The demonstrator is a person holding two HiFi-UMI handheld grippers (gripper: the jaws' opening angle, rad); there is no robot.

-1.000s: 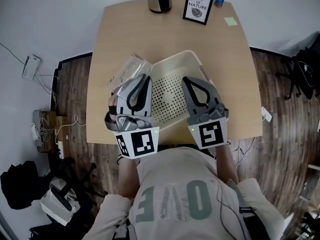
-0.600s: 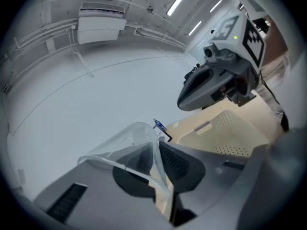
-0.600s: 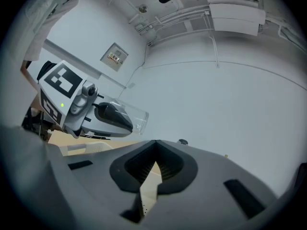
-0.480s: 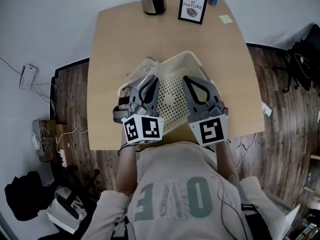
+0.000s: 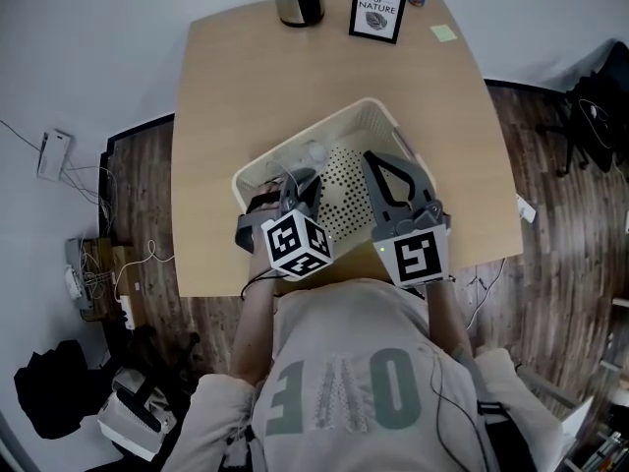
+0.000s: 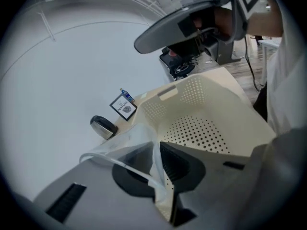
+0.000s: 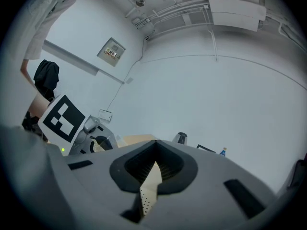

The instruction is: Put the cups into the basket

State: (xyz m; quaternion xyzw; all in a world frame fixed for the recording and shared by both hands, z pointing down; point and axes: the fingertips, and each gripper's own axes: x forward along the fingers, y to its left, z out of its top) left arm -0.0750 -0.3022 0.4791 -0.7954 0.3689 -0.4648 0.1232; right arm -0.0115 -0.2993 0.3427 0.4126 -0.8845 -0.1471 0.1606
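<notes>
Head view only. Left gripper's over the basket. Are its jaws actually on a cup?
Observer: Yes. The left gripper view shows the left gripper shut on the thin wall of a clear cup, with the cup's rim curving across one jaw.
Operator: And the right one? Looks parked at the basket's edge.
Observer: It's gripping, not just parked. The right gripper view shows the right gripper shut on the basket, with the perforated wall pinched between its jaws.
</notes>
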